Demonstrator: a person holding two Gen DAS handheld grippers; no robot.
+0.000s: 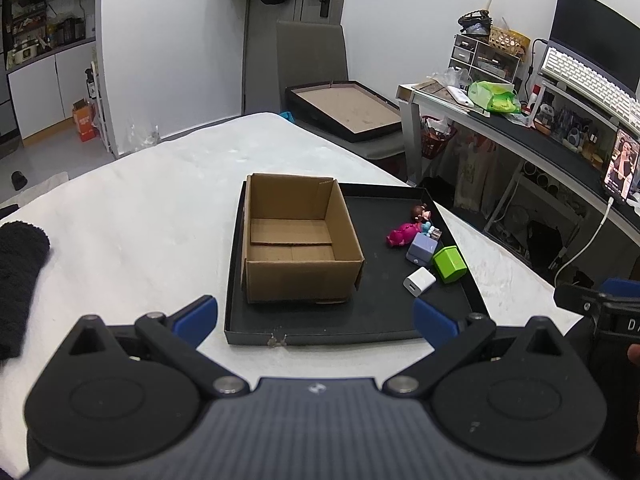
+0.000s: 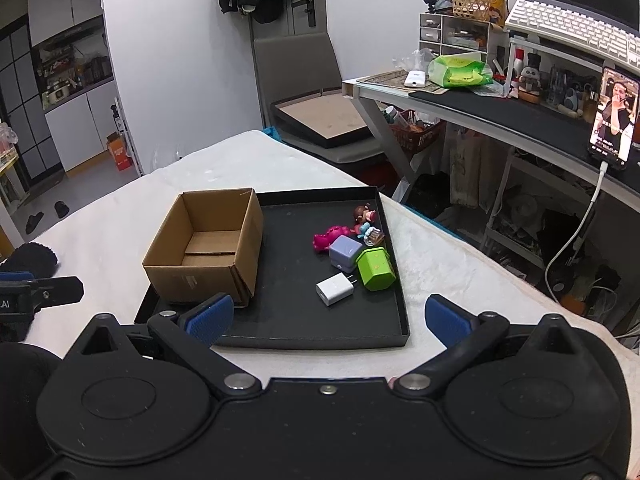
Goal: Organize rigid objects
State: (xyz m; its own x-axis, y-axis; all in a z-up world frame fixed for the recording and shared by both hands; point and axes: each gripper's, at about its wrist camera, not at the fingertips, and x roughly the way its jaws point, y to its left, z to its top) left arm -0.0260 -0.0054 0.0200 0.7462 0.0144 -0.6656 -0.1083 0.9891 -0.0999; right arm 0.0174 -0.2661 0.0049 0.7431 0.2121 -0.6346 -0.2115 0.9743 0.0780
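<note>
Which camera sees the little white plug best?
The right wrist view: the white charger lies on the black tray and its two metal prongs show. In the left wrist view the charger is visible too, but the prongs are hidden.

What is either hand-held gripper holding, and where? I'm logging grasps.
Nothing: left hand-held gripper and right hand-held gripper are both open and empty.

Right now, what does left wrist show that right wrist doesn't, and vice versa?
Left wrist only: the right gripper at its right edge, and the cardboard box's inside from the front.

Right wrist only: the left gripper at its left edge, the white charger's prongs, and slippers on the floor.

Both: the black tray, the empty box, the toys, the green block, both grippers open.
</note>
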